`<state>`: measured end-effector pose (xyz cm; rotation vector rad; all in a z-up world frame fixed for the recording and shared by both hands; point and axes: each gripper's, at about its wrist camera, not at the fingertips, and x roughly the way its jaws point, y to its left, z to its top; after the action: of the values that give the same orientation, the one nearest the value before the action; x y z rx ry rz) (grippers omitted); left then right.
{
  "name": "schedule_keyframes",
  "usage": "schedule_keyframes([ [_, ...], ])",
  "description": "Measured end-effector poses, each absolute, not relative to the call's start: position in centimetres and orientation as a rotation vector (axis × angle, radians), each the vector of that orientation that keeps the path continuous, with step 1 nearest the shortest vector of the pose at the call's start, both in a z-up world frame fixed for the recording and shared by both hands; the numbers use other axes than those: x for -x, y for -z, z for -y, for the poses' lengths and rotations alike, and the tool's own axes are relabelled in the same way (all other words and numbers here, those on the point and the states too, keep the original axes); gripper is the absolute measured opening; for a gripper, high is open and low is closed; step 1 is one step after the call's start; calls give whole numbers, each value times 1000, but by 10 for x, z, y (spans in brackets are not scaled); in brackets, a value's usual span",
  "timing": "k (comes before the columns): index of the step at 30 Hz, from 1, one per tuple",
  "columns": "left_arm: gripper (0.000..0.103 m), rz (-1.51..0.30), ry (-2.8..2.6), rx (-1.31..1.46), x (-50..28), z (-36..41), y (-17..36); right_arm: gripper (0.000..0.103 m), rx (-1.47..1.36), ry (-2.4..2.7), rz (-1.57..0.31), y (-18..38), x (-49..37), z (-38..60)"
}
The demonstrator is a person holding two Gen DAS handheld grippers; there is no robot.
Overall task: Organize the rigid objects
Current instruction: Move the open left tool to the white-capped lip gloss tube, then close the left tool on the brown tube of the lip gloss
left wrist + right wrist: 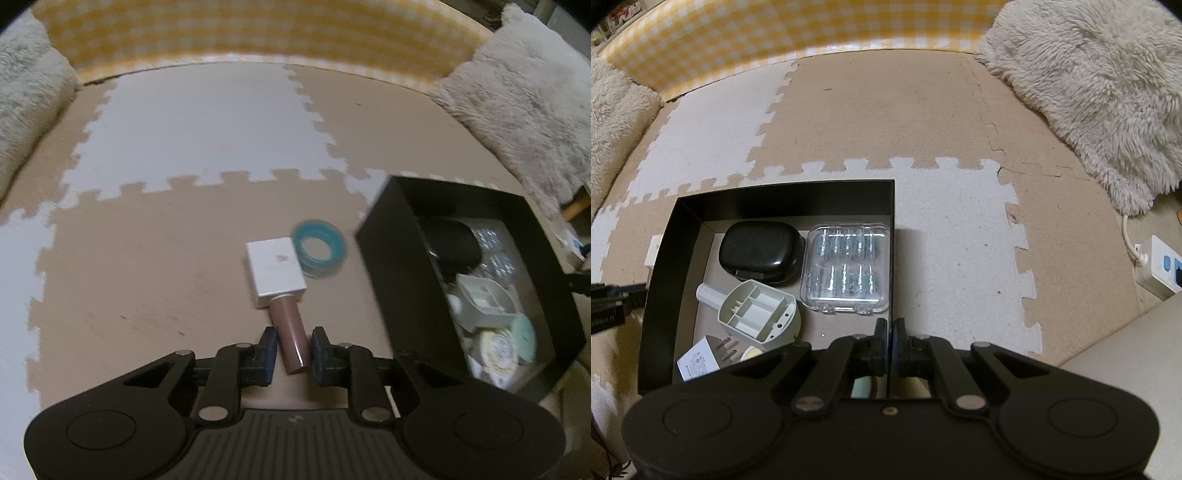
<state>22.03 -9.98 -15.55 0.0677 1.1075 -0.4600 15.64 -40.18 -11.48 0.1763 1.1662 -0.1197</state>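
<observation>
Left gripper [291,350] angled steeply down, clamped on pink tube [289,339] — right gripper [889,332] closed, empty.

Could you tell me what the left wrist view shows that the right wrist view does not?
Only the left wrist view shows the left tongs around a brown tube, a white box and a blue tape roll. Only the right wrist view shows the shut right tongs and a power strip. Both show the black box holding a black case.
</observation>
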Motion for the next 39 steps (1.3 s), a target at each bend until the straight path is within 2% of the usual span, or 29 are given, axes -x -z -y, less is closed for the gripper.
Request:
schedule_keyframes([
  [6,24,-1134,504,-72,-209,110,154,3,-181,119,-1165,115,-156,402],
  [15,21,-1156,469,-110,-192,105,152,3,-175,118,-1166,115,-157,401],
  [23,26,-1090,420,-85,-205,110,154,3,-173,117,-1171,116,-157,401],
  [25,25,-1092,420,-73,-208,109,158,3,-171,118,-1171,116,-158,401],
  [27,17,-1084,423,-67,-209,109,158,3,-169,117,-1172,116,-158,401],
  [39,17,-1000,414,112,-205,98,134,3,-168,116,-1173,116,-158,401],
])
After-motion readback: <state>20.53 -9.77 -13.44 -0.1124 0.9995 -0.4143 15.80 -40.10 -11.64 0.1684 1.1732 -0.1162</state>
